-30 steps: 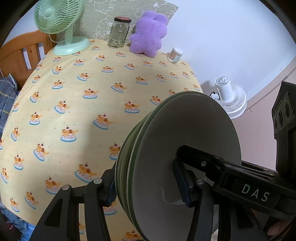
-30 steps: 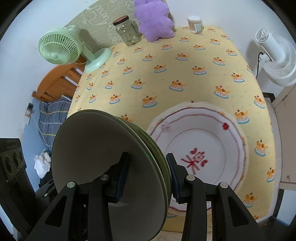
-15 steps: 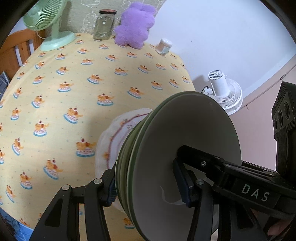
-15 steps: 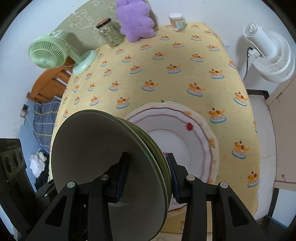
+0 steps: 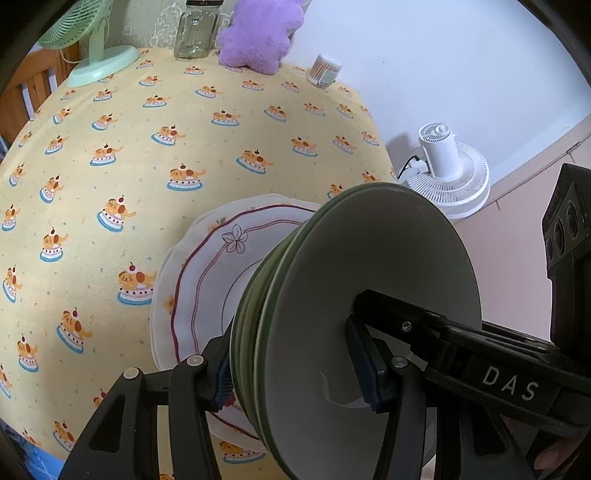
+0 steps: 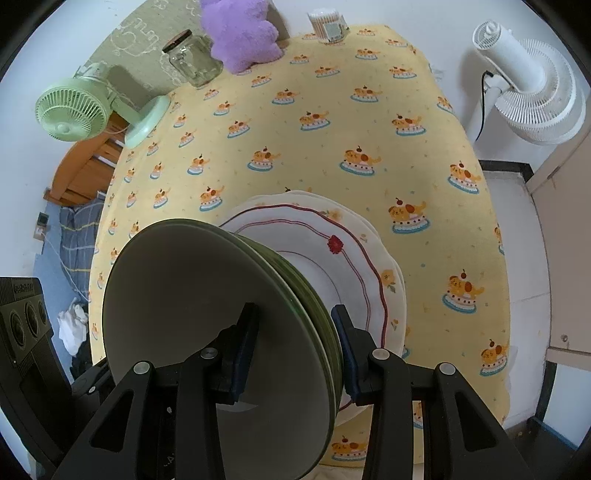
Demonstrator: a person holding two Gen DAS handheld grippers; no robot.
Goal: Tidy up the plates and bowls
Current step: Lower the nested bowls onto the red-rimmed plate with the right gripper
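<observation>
A stack of green-rimmed bowls (image 5: 369, 295) with pale insides is held on edge above the table. My left gripper (image 5: 295, 373) is shut on one side of its rim and my right gripper (image 6: 291, 350) is shut on the opposite side; the stack also shows in the right wrist view (image 6: 207, 325). Below it, a pile of white scalloped plates (image 5: 207, 273) with a dark red line and a flower lies on the yellow tablecloth; in the right wrist view the plates (image 6: 354, 258) sit just right of the bowls. The bowls hide much of the plates.
At the table's far edge stand a green desk fan (image 6: 70, 110), a glass jar (image 6: 192, 59), a purple plush toy (image 6: 243, 33) and a cotton swab tub (image 6: 328, 24). A white floor fan (image 6: 532, 92) stands beyond the table's right edge. A wooden chair (image 6: 85, 173) is at the left.
Both grippers have carried the bowl stack toward the white plates, which came into the left wrist view and now lie close beneath the stack. The grip has not changed.
</observation>
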